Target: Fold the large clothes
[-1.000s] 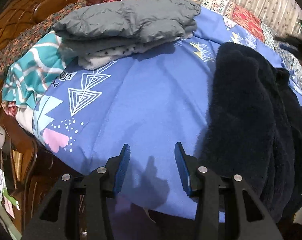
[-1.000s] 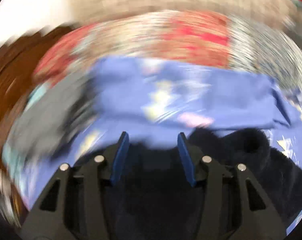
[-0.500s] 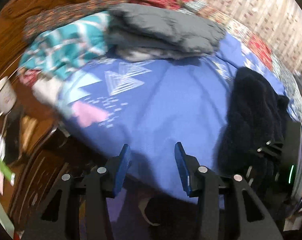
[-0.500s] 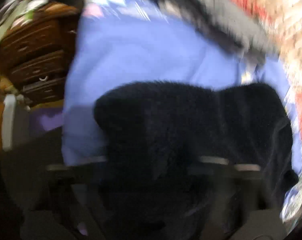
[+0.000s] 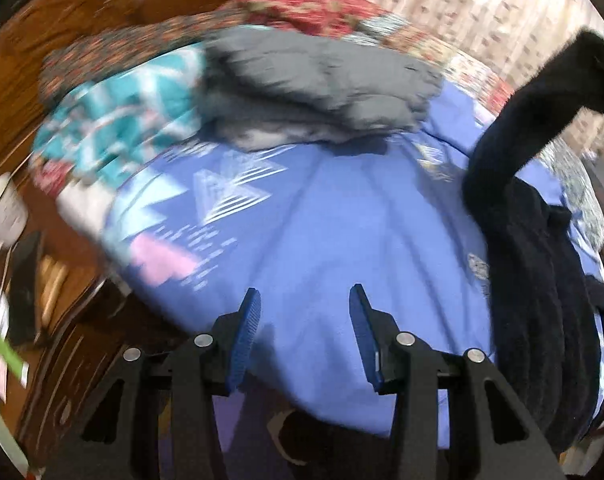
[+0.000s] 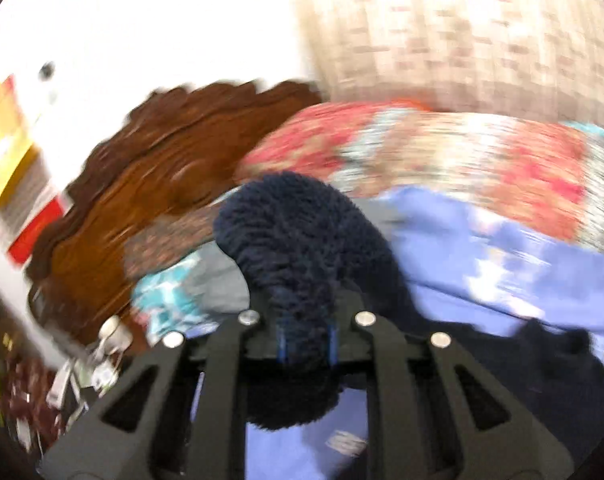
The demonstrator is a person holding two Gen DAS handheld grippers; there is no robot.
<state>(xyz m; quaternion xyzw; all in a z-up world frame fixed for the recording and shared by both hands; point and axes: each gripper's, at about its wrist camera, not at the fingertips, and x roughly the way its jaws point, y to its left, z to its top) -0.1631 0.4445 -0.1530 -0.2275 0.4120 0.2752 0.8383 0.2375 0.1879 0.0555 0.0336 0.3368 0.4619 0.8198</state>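
A large dark navy fleece garment (image 5: 542, 264) lies along the right side of a blue patterned bedsheet (image 5: 322, 220). One end of it is lifted high at the upper right. My right gripper (image 6: 306, 340) is shut on that fuzzy end (image 6: 297, 240) and holds it up above the bed. My left gripper (image 5: 304, 336) is open and empty, low over the near edge of the blue sheet, to the left of the garment.
A folded grey jacket (image 5: 322, 80) sits on a stack of clothes at the back of the bed. A teal patterned cloth (image 5: 113, 128) lies beside it. A carved wooden headboard (image 6: 149, 184) and bedside drawers (image 5: 61, 360) stand at left. A white mug (image 5: 3, 212) is on the drawers.
My right gripper has closed on the end of the navy garment and raised it off the bed. My left gripper has stayed open and shifted slightly over the bed's near edge.
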